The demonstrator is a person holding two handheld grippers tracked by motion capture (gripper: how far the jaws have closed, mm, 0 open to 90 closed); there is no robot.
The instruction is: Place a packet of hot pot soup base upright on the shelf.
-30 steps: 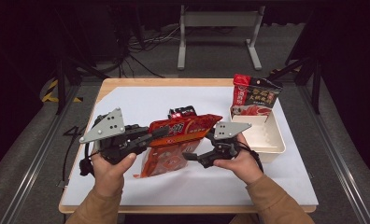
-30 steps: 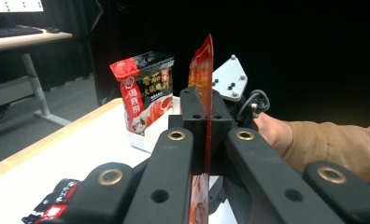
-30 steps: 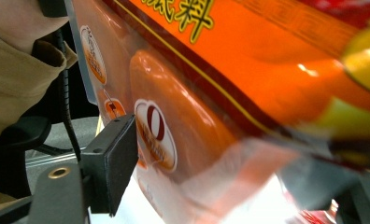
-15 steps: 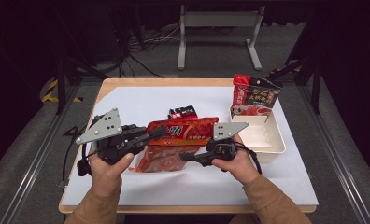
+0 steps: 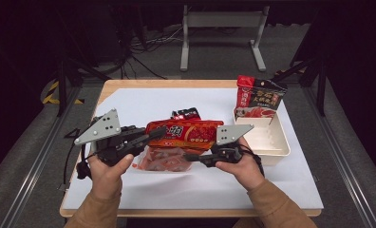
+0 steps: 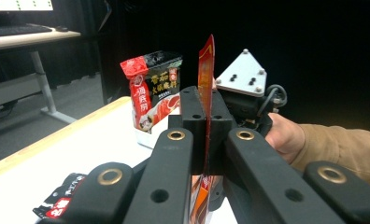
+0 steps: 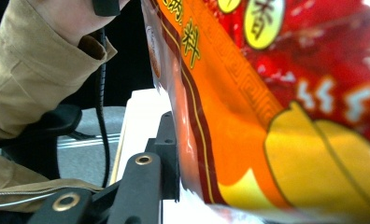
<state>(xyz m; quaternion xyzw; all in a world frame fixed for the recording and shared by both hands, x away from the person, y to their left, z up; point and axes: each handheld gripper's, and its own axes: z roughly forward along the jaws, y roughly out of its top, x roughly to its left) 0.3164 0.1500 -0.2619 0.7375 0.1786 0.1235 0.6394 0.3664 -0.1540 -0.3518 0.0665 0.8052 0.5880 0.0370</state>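
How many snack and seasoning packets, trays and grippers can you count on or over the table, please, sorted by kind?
Packets: 3 (red packet held up by both grippers, upright red-and-black packet in the tray, small black packet lying on the table)
White tray: 1
Grippers: 2 (left gripper, right gripper)
Total: 6

My left gripper [image 5: 158, 132] and right gripper [image 5: 190, 156] are matte black, each topped by a grey three-cornered plate studded with small dark screws. Brass-ringed pivots dot the black jaw links. A black cable trails from each. My sleeves [image 5: 276, 209] are tan, with a paler cuff lining at the wrist.
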